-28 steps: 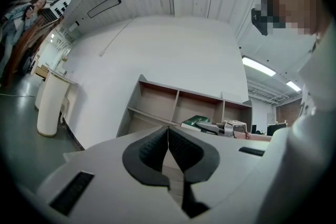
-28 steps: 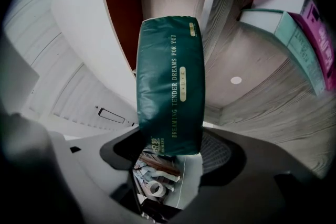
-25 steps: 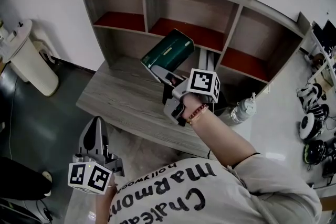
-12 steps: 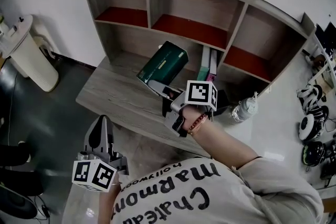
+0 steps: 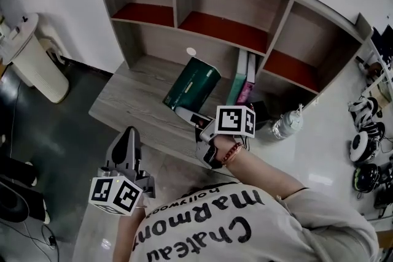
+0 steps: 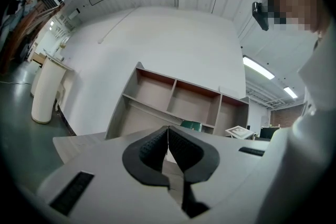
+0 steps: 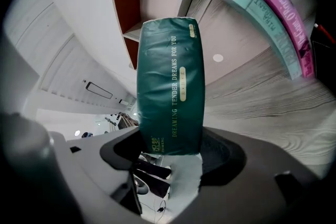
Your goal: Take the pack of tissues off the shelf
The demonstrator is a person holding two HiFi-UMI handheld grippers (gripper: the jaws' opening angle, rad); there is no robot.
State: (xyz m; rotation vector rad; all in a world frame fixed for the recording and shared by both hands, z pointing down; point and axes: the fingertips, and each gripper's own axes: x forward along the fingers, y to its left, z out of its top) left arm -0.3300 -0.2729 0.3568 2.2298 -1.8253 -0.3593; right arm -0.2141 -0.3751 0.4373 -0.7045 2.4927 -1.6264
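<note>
The pack of tissues [image 5: 191, 84] is dark green with gold print. It is out of the shelf's compartments [image 5: 202, 15] and hangs tilted over the wooden desk top [image 5: 132, 104]. My right gripper [image 5: 183, 107] is shut on its near end; in the right gripper view the pack [image 7: 170, 86] stands up between the jaws of the right gripper [image 7: 170, 153]. I cannot tell whether it touches the desk. My left gripper [image 5: 128, 137] is low at the left, in front of the desk, shut and empty. In the left gripper view the left gripper [image 6: 167, 140] has its pads together, and the shelf [image 6: 178, 105] stands beyond.
A teal book and a pink book [image 5: 244, 80] lean in the lower shelf bay right of the pack. A small white disc [image 5: 191, 51] lies on the desk. A water bottle [image 5: 285, 126] stands at the desk's right end, a white bin [image 5: 37, 70] at the left.
The right gripper has come down and back from the shelf with the pack, which now hangs lower, nearer the desk top. The left gripper has shifted slightly.
</note>
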